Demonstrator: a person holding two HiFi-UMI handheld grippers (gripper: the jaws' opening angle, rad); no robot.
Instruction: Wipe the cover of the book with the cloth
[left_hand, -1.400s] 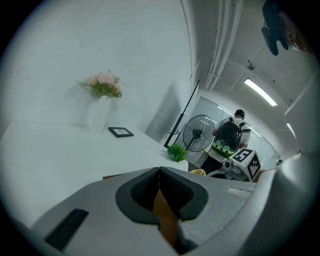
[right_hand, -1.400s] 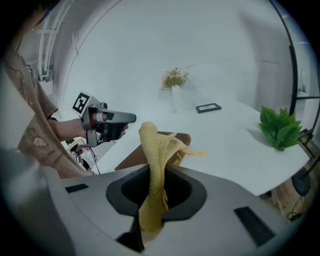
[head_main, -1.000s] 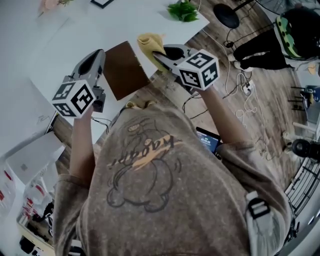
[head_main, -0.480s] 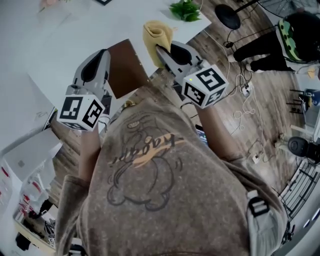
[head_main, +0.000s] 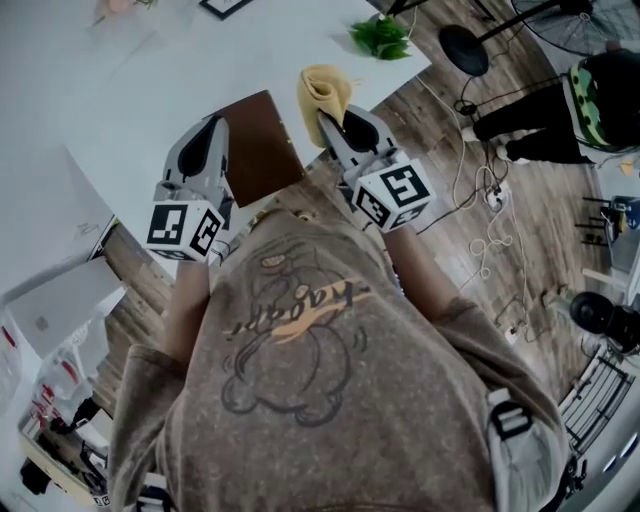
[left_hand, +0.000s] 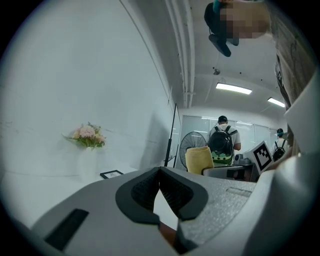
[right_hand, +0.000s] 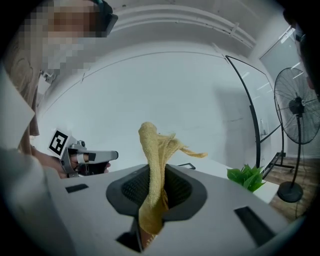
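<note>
left tongs (left_hand: 160, 171): clenched. the 2 pad tips meet at the middle of the left gripper view, with only a narrow white wedge showing below where they touch. nothing is caught between them.
left tongs in the head view (head_main: 213, 128): left of centre, tip pointing toward the top of the frame, just beside the left edge of the book (head_main: 257, 146). i cannot tell whether it touches the cover.
right tongs (right_hand: 156, 175): clamped on the cloth (right_hand: 151, 145), which is pinched between both pads. it stands up out of them in a twisted strip, with a loose flap trailing to the right.
right tongs in the head view (head_main: 327, 122): just right of centre, tip pointing up the frame, with the yellow cloth (head_main: 325, 88) bunched above the tip.
book: brown cover up, on the white table (head_main: 120, 90), between my 2 tongs at upper centre. its lower corner sits at the table's edge.
cloth to book: the cloth is just beside the book's right edge, with a strip of white table showing between them.
seen across: from the left tongs the cloth (left_hand: 199, 159) shows right of centre. from the right tongs the left tongs (right_hand: 92, 157) show at the lower left.
around: a green plant (head_main: 383, 38) sits at the table's upper right corner, and a fan (right_hand: 296, 107) stands at the right edge of the right gripper view.
</note>
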